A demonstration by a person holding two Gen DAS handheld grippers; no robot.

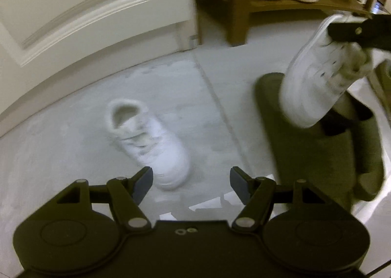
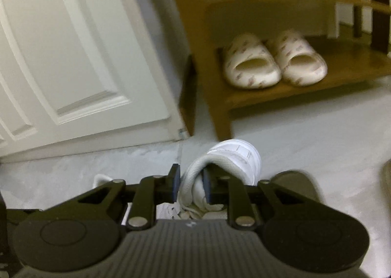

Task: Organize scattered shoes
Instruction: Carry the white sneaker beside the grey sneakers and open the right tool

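**Right tool lifts one white sneaker; its mate lies on the floor**

Here the right tool point(image 2: 191, 186) is clamped on the collar of a white sneaker point(image 2: 234, 158), its two pads pinching the padded rim, the toe pointing away toward twelve o'clock. In the left wrist view this lifted sneaker point(image 1: 317, 75) hangs clear of the floor at about two o'clock, toe down, over a dark green slipper point(image 1: 317, 155) that rests on the grey floor point(image 1: 73, 155).

The left tool point(image 1: 191, 186) stands open with nothing between its pads. Just beyond its fingertips, at about eleven o'clock, the second white sneaker point(image 1: 149, 141) sits upright on the floor, its opening toward the white door point(image 1: 73, 9).

At one o'clock in the right wrist view a wooden shoe rack point(image 2: 342, 77) carries a pair of cream patterned slides point(image 2: 273, 60), side by side on its lowest shelf, toes facing out. The white door fills the ten o'clock side of both views. Both pictures are somewhat blurred.
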